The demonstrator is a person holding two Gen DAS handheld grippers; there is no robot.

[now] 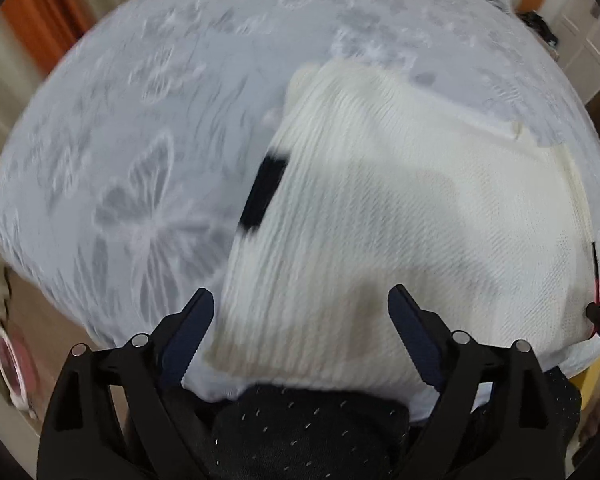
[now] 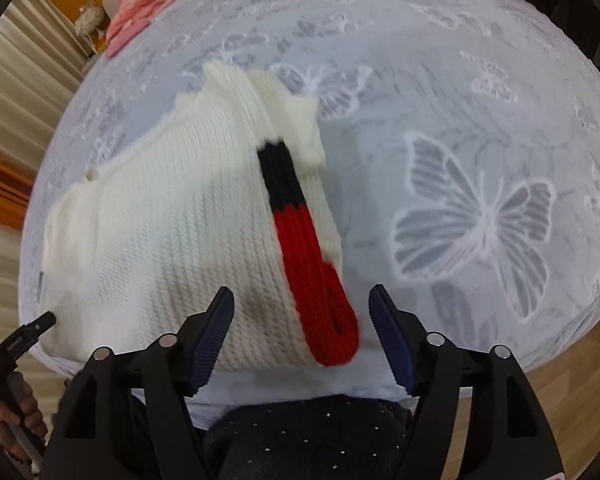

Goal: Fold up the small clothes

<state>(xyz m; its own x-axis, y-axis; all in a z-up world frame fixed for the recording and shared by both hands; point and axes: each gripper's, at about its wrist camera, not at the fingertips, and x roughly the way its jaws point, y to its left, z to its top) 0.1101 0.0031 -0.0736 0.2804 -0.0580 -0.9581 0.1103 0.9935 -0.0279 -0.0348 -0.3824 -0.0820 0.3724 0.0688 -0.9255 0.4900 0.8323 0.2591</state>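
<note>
White knit sweater (image 2: pixel 172 240) lies partly folded on the bed (image 2: pixel 500 120), filling centre-left of the right view and centre-right of the left view. Black/red band (image 2: pixel 300 248) runs down its right edge, w/ a red loop at lower centre. Left tongs (image 1: pixel 300 336) and right tongs (image 2: pixel 302 332) both wide open, holding nothing, low over the near hem. Looks soft, thick, floppy, prob. light; I'd pinch corners or a folded edge, not the middle. Pink clothes (image 2: pixel 144 4) upper left.

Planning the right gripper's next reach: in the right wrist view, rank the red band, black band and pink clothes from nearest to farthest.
From the right gripper:
1. Red band, just ahead between the open fingers.
2. Black band, farther up the sweater.
3. Pink clothes, far upper left.
</note>
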